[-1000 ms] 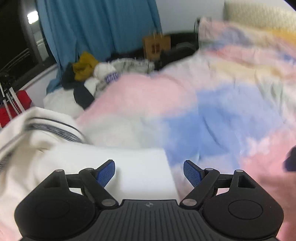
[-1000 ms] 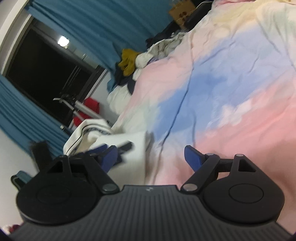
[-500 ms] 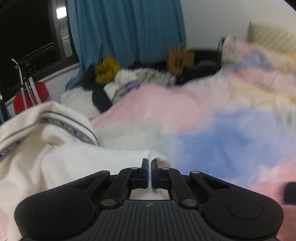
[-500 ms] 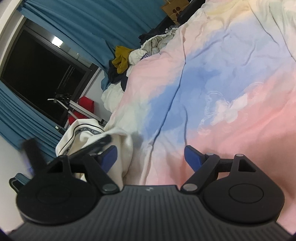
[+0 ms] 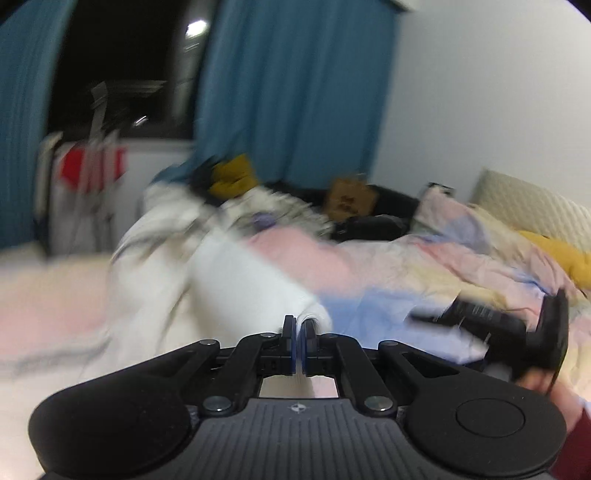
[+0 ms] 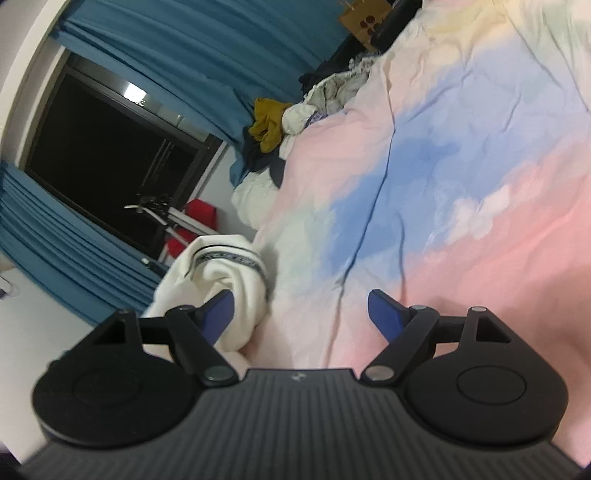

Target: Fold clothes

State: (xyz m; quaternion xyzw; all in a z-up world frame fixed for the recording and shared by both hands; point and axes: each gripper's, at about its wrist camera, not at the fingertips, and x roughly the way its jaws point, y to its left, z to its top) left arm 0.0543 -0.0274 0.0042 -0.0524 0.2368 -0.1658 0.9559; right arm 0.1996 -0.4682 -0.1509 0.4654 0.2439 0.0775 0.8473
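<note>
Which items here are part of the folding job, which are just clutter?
In play:
- white garment, pinched in the left hand-held gripper
- right hand-held gripper, open, holding nothing

Lying about:
- clothes pile
- pastel duvet
- cardboard box
- blue curtain

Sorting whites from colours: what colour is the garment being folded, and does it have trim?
Cream-white garment with a dark patterned band; clearest in right wrist view.

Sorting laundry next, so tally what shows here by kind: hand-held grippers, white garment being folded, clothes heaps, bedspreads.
Hand-held grippers: 2, left shut on the garment, right open
White garment: 1
Clothes heap: 1
Pastel bedspread: 1
Total: 5
</note>
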